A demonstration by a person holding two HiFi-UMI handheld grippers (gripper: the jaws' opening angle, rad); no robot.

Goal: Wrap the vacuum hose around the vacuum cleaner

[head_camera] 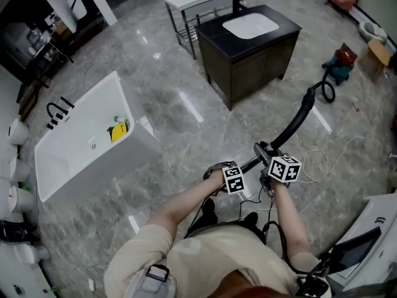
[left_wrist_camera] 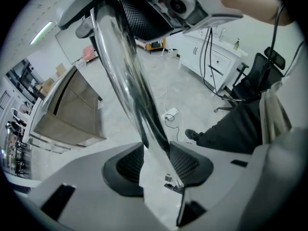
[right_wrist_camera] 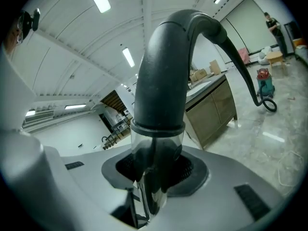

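Shiny chrome metal tube (left_wrist_camera: 129,81), matt blk plastic hose handle (right_wrist_camera: 163,71), glossy marble-look floor (head_camera: 155,92)

Bathroom-fixture showroom: bathtub (head_camera: 127,154), vanity cabinet (head_camera: 248,73), marble floor (head_camera: 161,67)

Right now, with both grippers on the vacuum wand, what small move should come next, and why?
Probably carry the wand toward the vacuum cleaner: the left gripper and right gripper both clamp it, yet the cleaner stands far off with the hose trailing, unwrapped.
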